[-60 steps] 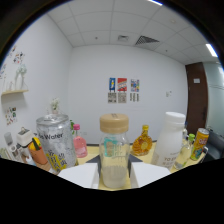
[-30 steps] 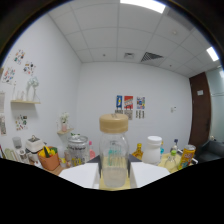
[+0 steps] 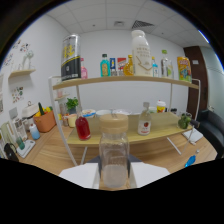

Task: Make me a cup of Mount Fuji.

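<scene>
Clamped tight in the hand-held gripper (image 3: 114,172): a clear glass jar with a tan lid (image 3: 113,152), upright, both white fingers (image 3: 80,175) pressed against its sides. Beyond it, a two-tier wooden shelf rack (image 3: 125,80). On the lower tier, a round red bottle (image 3: 83,128) and a small bottle with a red label (image 3: 144,123). Up on the top tier, a tall black-and-yellow can (image 3: 71,58) and a large white bottle (image 3: 141,52) among smaller bottles. Off to one side, an orange pot (image 3: 45,121).
</scene>
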`<state>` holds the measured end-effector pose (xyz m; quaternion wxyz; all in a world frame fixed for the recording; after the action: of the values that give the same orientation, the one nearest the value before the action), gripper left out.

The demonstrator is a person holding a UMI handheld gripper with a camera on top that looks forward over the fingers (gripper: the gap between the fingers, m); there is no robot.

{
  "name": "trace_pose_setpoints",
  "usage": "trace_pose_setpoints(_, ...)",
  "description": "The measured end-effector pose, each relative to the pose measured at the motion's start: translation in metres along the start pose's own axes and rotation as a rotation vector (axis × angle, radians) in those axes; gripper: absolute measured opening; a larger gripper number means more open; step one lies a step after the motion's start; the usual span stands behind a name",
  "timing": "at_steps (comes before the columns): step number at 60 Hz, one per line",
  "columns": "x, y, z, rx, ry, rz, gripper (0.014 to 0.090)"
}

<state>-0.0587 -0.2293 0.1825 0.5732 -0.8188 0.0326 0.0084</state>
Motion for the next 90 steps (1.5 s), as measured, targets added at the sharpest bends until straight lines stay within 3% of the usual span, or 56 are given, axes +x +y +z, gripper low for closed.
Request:
trace_pose_setpoints(13, 0.004, 0.06, 0.02, -0.067, -0.046, 0.23, 0.0404)
trace_pose_setpoints(26, -0.018, 0.065, 0.024, -0.107, -0.204, 0.803, 0.0403)
trace_pose_setpoints(48, -0.018, 0.029, 0.025, -0.056, -0.435, 1.672, 0.0401)
trace_pose_setpoints(59, -0.016, 0.02, 0.026, -0.03, -0.486, 1.828, 0.04)
trace_pose_setpoints(74, -0.015, 0.02, 0.025, -0.035, -0.47, 1.813, 0.0401)
trace_pose_setpoints(79, -0.014, 0.019, 0.022, -0.031, -0.422, 1.672, 0.0403)
trace_pose_setpoints(90, -0.008, -0.021, 0.006, 0.101, -0.279, 1.041, 0.0404)
